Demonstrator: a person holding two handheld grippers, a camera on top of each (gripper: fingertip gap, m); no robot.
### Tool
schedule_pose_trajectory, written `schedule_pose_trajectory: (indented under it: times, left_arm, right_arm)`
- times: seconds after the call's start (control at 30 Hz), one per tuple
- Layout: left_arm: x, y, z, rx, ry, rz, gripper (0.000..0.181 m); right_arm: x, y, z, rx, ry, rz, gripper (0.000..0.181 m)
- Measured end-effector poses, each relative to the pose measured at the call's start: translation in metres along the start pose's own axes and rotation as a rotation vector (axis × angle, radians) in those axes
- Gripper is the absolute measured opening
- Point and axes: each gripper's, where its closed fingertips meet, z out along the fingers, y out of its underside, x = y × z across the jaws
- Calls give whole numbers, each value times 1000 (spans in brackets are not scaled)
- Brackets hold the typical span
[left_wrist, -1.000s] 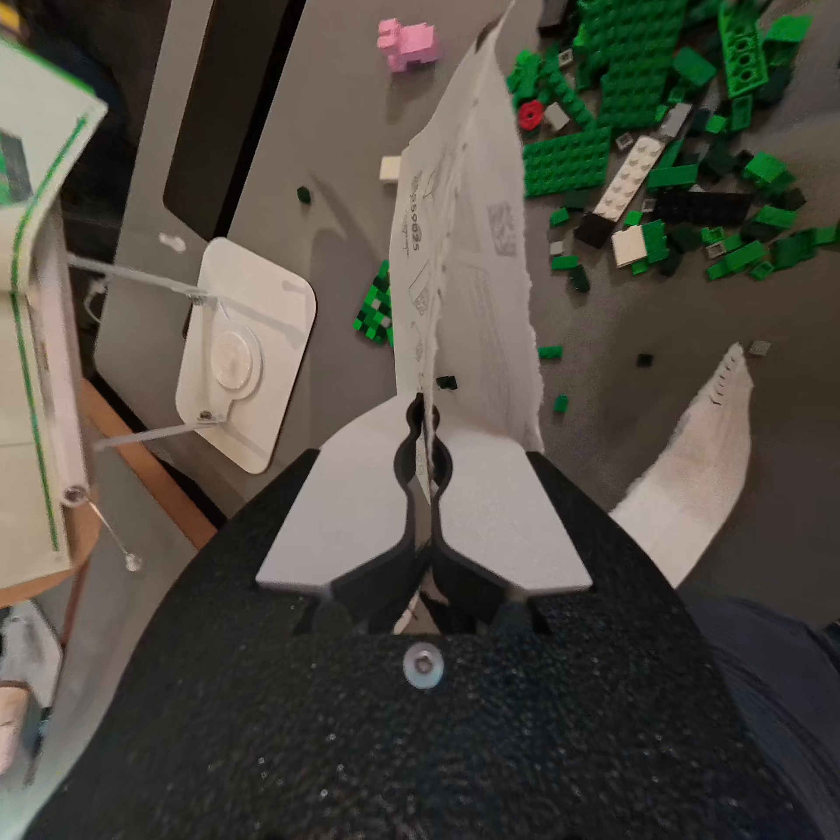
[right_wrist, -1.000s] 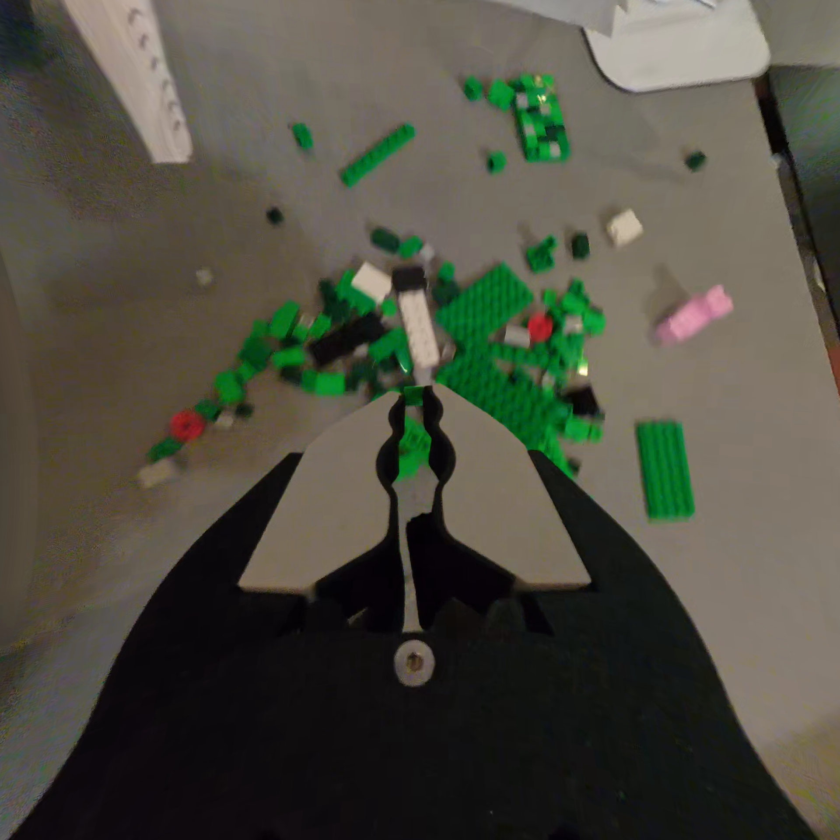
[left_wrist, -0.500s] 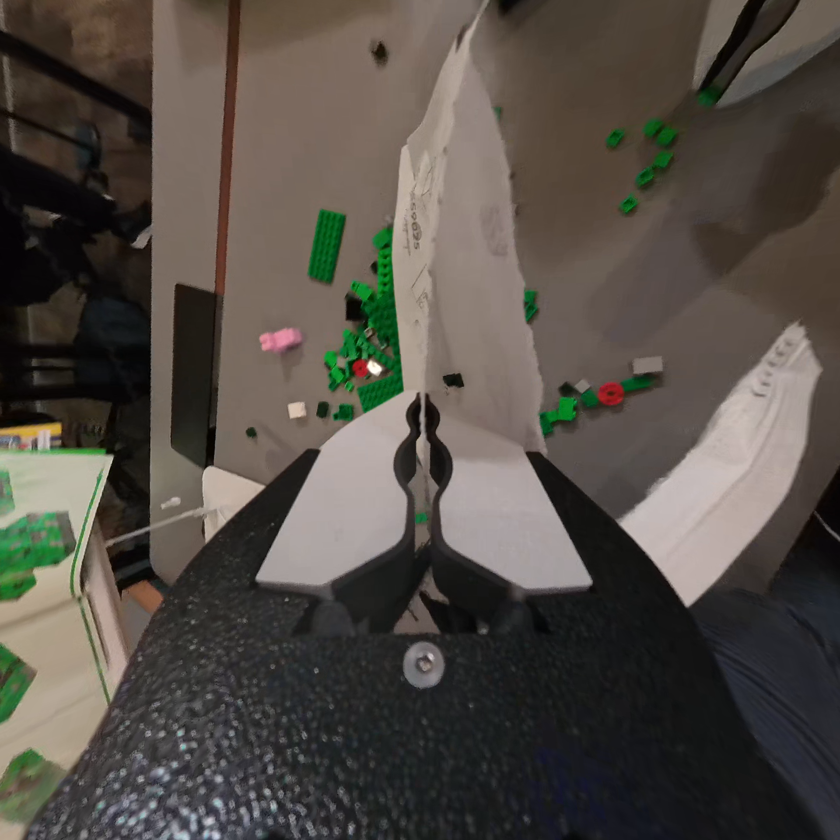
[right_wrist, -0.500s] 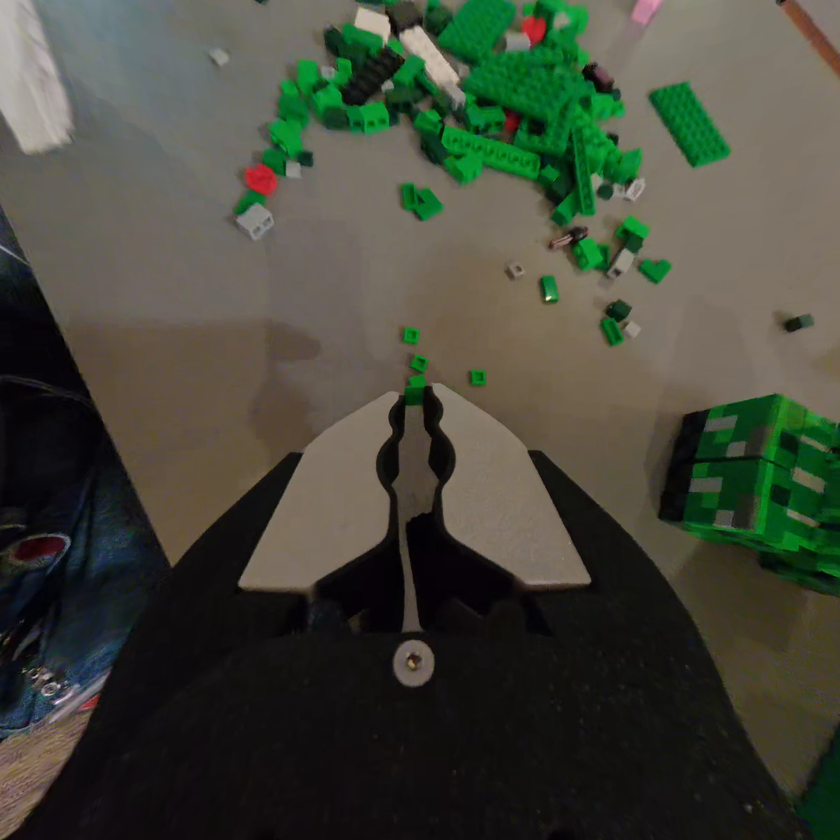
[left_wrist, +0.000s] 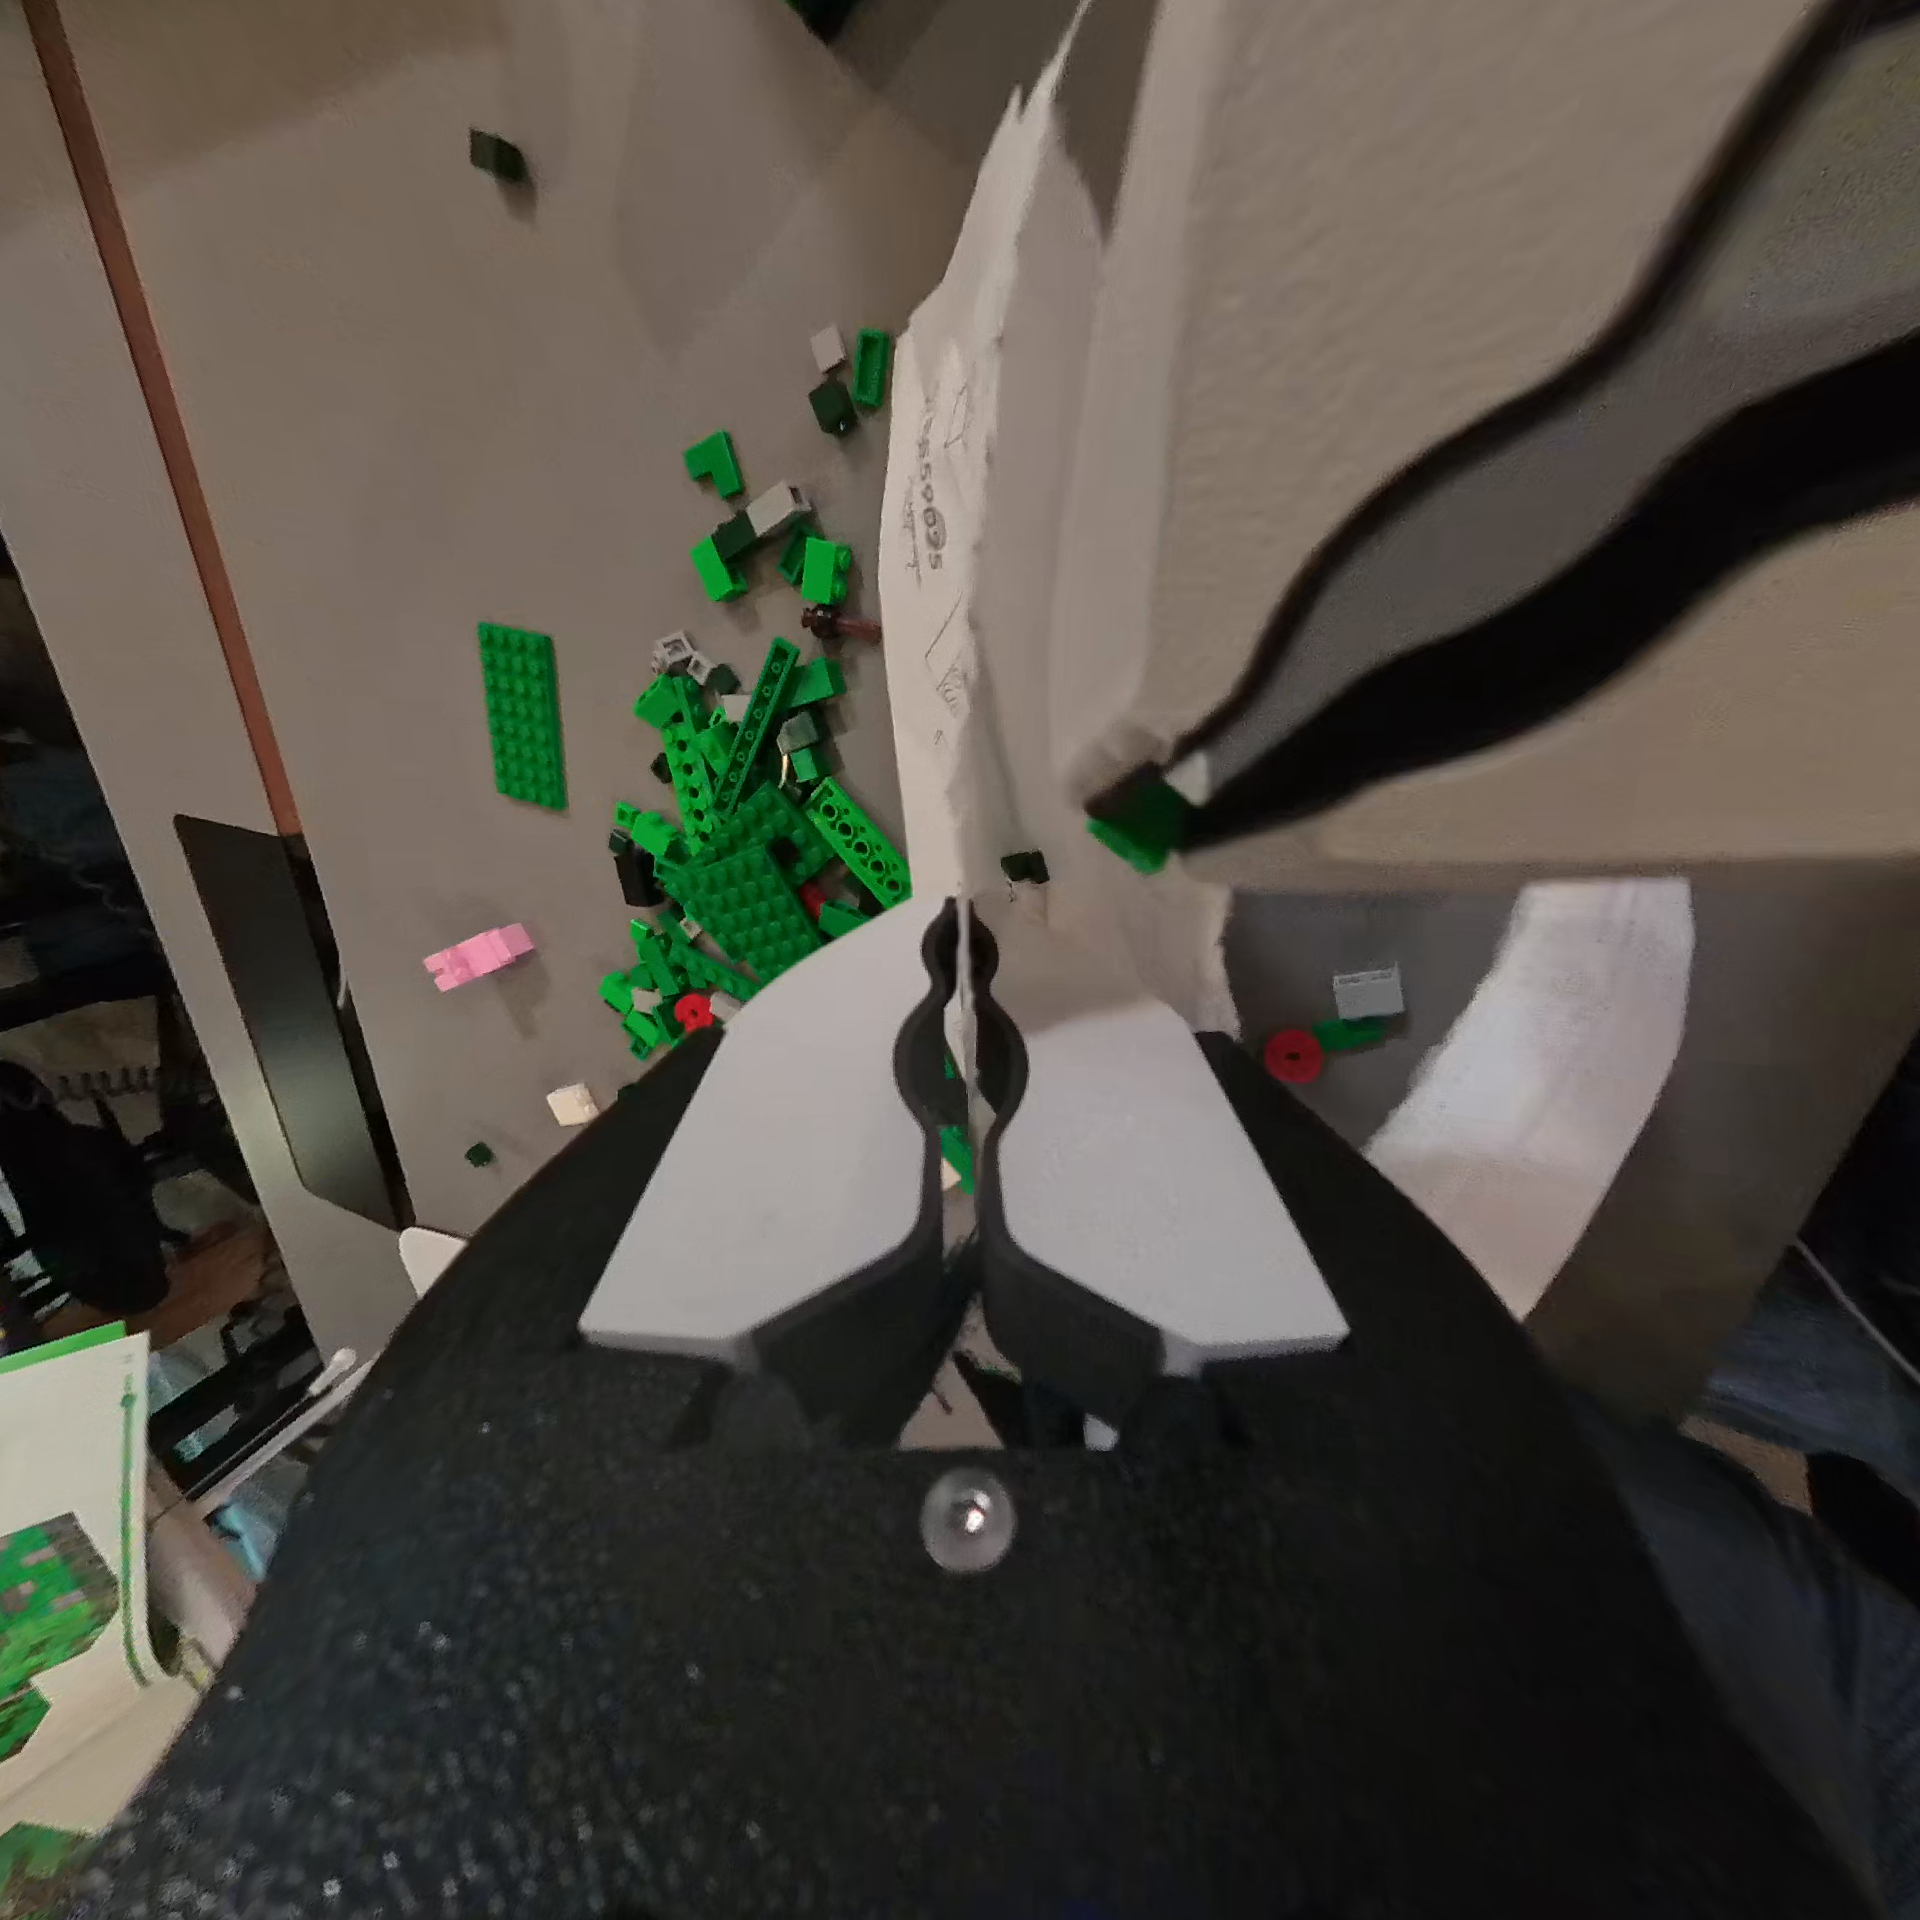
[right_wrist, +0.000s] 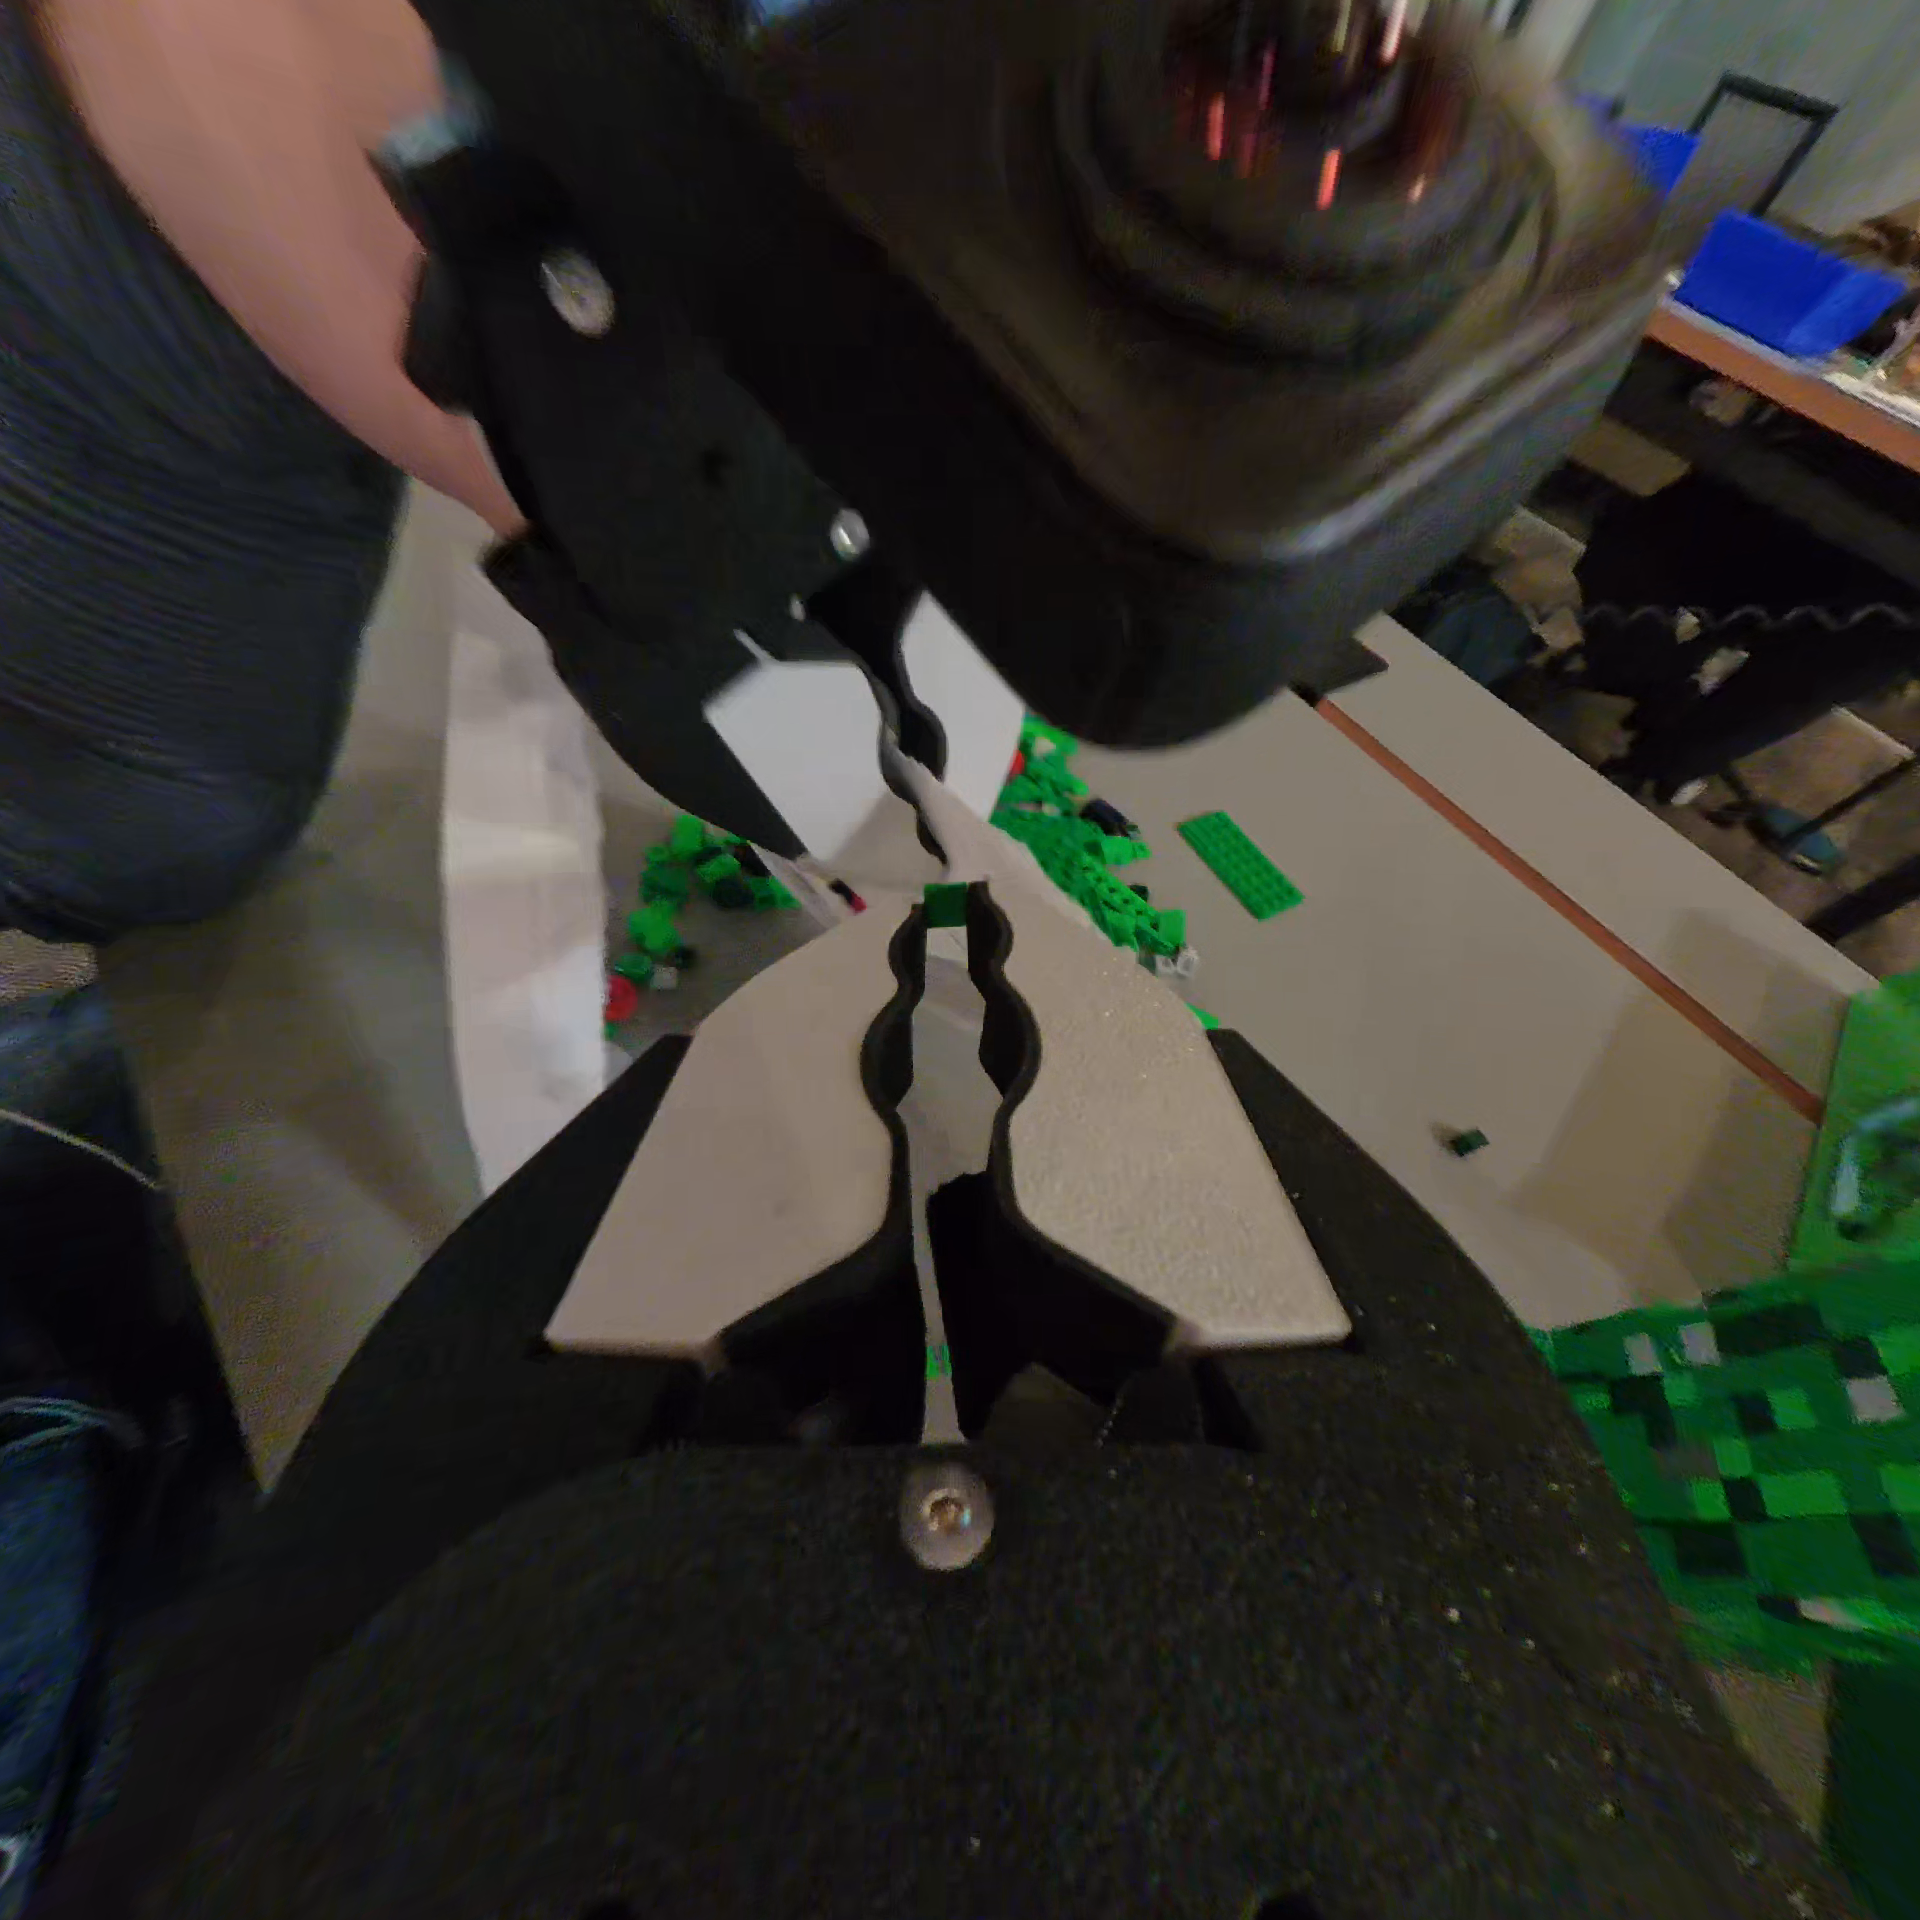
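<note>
My left gripper (left_wrist: 961, 914) is shut on a torn white paper bag (left_wrist: 997, 582) with printed marks, held upright above the grey table. My right gripper (right_wrist: 948, 902) is shut on a small green brick (right_wrist: 945, 904). It reaches in from the right of the left wrist view (left_wrist: 1143, 826), its brick (left_wrist: 1138, 831) against the bag's open side. In the right wrist view the left gripper (right_wrist: 914, 790) is just ahead, its camera body filling the top, with the bag (right_wrist: 977, 842) between us.
A heap of green bricks (left_wrist: 748, 831) lies on the table (left_wrist: 416, 416), with a green plate (left_wrist: 523, 717), a pink piece (left_wrist: 480, 954) and a red round piece (left_wrist: 1291, 1056). A second white bag strip (left_wrist: 1538, 1081) lies right. A green pixel-pattern box (right_wrist: 1766, 1455) stands at right. The left gripper's tips are roughly 7 cm from the right gripper's. My right tips are about 30 cm from the green plate (left_wrist: 523, 717), my left tips only 25 cm. Look for it in the right wrist view (right_wrist: 1238, 862) too.
Both grippers have come together. The right gripper swung up from over the table with its green brick to the bag in the left gripper. The left view has turned over the brick heap.
</note>
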Motion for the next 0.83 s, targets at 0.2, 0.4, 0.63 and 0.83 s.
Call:
schedule_pose_trajectory:
  times: [0.2,0.4,0.63,0.83]
  left_arm:
    - [-1,-4,-3,51,25,-15,1]
    - [1,1,2,21,56,-37,1]
    - [2,2,3,17,61,-29,1]
    - [7,0,4,12,73,-9,1]
  right_arm:
    - [14,17,4,-109,97,-12,8]
    - [8,25,11,-160,95,-32,25]
    - [9,25,9,-166,105,-39,25]
    - [5,29,12,-193,110,-106,8]
